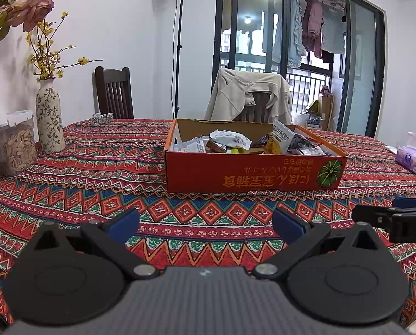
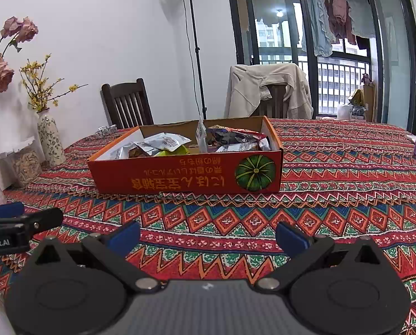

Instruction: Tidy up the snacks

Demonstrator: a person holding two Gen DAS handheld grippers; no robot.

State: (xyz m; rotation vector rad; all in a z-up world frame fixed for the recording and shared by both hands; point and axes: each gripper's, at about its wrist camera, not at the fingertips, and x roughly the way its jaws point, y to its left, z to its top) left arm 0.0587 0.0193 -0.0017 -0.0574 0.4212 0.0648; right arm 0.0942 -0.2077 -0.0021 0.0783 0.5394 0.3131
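Patterned cloth [image 1: 96,184] covers the table under both tools. Left gripper [image 1: 205,222] and right gripper [image 2: 208,234] hover side by side, fingers spread, holding nothing, aimed at the box [image 2: 185,176]. Snacks [image 2: 163,143] lie heaped inside it, none seen on the cloth.

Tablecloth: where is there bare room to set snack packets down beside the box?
The widest free patch lies between the orange box and both open hand-held grippers, left and right. Another runs between the box and the floral vase. The box interior is crowded with snack packets.
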